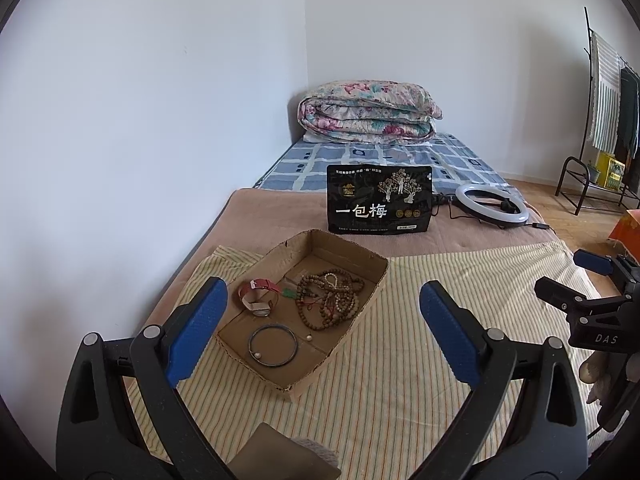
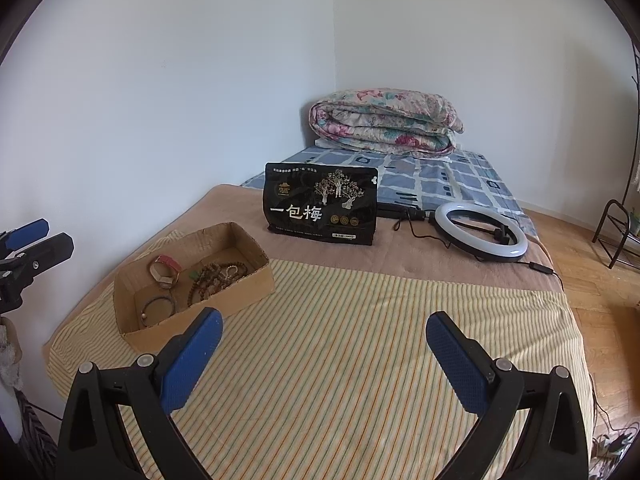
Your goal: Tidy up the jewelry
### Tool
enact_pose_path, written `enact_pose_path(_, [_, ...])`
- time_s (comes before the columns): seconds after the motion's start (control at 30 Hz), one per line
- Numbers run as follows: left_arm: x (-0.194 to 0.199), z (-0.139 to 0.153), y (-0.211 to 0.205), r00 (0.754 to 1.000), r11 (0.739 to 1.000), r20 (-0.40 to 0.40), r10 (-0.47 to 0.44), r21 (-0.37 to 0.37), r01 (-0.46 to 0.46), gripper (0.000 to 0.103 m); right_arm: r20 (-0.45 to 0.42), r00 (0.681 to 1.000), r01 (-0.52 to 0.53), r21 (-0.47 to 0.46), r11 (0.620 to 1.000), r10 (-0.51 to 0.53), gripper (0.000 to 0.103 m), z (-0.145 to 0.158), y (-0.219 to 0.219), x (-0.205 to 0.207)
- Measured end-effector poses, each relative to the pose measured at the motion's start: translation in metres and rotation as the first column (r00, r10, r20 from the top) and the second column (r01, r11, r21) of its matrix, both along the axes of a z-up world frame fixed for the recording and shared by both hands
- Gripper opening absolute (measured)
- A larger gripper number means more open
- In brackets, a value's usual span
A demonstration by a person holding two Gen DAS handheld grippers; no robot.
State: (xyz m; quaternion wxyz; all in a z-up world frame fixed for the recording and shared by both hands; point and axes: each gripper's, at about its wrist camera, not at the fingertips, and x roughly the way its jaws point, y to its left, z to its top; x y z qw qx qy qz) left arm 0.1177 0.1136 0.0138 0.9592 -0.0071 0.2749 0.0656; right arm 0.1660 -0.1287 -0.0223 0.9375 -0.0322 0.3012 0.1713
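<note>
A shallow, open cardboard box (image 1: 362, 258) sits on a yellow striped cloth (image 1: 440, 320) spread over a bed, close to the wall. Its long axis runs diagonally from the near edge toward the far right. Inside lies jewelry: a tangled heap of brown and pale bead necklaces (image 1: 330, 298) at the far end, a red-strapped wristwatch (image 1: 258, 294) lying on its side beside the beads, and a thin dark bangle (image 1: 273, 346) lying flat at the near end, with a small pale bead on its rim.

The left gripper (image 1: 322, 332) hovers above the box's near corner, its blue-padded fingers (image 1: 198, 332) spread wide with nothing between them. The right gripper (image 2: 324, 360) hangs over the bare striped cloth, to the right of the box, jaws likewise spread and empty.

Beyond the box, a black snack bag (image 1: 379, 200) with Chinese lettering stands upright on a tan blanket (image 1: 272, 216), a ring light (image 1: 492, 205) lying beside it. A folded floral quilt (image 1: 368, 114) rests at the far end.
</note>
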Motion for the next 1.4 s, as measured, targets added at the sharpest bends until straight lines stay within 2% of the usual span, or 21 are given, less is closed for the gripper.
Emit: enact_pose_path(1.4, [-0.0002, -0.0001, 0.0002, 1.0, 1.0, -0.003, -0.003, -0.007, 0.003, 0.099, -0.002, 1.0, -0.008, -0.001, 1.0, 0.008, 0.103, 0.0017, 0.0024, -0.0017])
